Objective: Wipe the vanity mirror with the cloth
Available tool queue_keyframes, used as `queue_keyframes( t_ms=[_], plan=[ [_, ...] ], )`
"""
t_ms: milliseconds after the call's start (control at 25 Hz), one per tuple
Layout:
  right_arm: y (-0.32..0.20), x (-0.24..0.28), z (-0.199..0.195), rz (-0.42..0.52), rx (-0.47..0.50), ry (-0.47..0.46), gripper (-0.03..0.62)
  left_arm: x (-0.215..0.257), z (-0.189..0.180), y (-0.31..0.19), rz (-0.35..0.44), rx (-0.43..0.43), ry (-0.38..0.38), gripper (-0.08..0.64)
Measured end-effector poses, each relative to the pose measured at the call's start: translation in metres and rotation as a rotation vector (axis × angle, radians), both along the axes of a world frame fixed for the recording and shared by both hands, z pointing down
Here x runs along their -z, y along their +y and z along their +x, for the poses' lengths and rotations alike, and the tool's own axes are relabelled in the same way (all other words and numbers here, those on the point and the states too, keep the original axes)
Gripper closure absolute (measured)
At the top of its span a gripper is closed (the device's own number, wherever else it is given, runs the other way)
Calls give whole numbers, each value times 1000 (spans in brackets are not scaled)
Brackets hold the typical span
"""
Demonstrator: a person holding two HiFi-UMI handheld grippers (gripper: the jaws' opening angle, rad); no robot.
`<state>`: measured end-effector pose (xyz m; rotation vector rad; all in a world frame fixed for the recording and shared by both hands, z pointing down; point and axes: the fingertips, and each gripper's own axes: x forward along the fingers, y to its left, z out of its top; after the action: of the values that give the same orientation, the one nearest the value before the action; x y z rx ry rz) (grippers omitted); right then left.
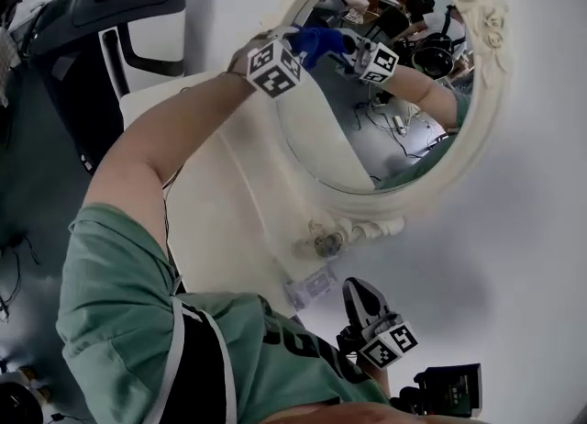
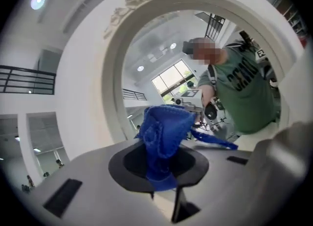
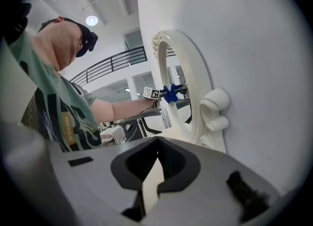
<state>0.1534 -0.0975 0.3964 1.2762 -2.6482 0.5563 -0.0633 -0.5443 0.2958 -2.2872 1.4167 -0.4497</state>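
The left gripper (image 2: 161,183) is clamping its jaws on a crumpled blue cloth (image 2: 164,132). The cloth is bulging out ahead of the jaw tips and touching the glass of the oval vanity mirror with a cream carved frame (image 1: 491,83). The right gripper (image 3: 156,144) is hovering with its jaws closed on nothing, and the mirror's scrolled base is standing ahead of them to the right.

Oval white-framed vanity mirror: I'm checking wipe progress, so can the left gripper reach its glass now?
Likely yes: the left gripper, shut on the crumpled blue cloth, is right at the mirror glass, with nothing between.
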Motion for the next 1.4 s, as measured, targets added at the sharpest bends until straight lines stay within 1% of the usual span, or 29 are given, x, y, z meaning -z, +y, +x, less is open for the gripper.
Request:
queue_keyframes(
  t_ms=[80, 160, 240, 320, 480, 600, 760, 920, 1120, 1240, 1400],
  plan=[
    [0, -4, 3, 7, -7, -7, 580, 32, -10, -22, 47, 48, -17, 479],
    [1, -7, 3, 10, -10, -12, 580, 44, -16, -39, 47, 90, -45, 479],
    [3, -7, 3, 13, -12, -18, 580, 51, -19, -46, 36, 106, -69, 477],
    [2, -3, 4, 12, -19, -41, 580, 53, -19, -48, 23, 102, -88, 477],
    [-3, 1, 9, 5, -31, -96, 580, 52, -15, -53, -40, 95, -83, 476],
    [-3, -2, 7, 2, -26, -99, 580, 56, -12, -48, -24, 91, -130, 480],
    [-5, -4, 0, -8, -15, -107, 580, 46, -1, -30, 0, 76, -164, 483],
    [-5, -1, -9, -21, -4, -110, 580, 6, 31, 15, -10, 3, -194, 483],
    [-5, -5, -16, -34, 14, -96, 580, -77, 89, 84, -70, -120, -199, 483],
    [-7, -10, -14, -41, 12, -95, 580, -129, 122, 115, -74, -175, -237, 482],
    [-1, -16, -13, -57, 5, -88, 580, -201, 163, 161, -149, -278, -287, 480]
  ],
)
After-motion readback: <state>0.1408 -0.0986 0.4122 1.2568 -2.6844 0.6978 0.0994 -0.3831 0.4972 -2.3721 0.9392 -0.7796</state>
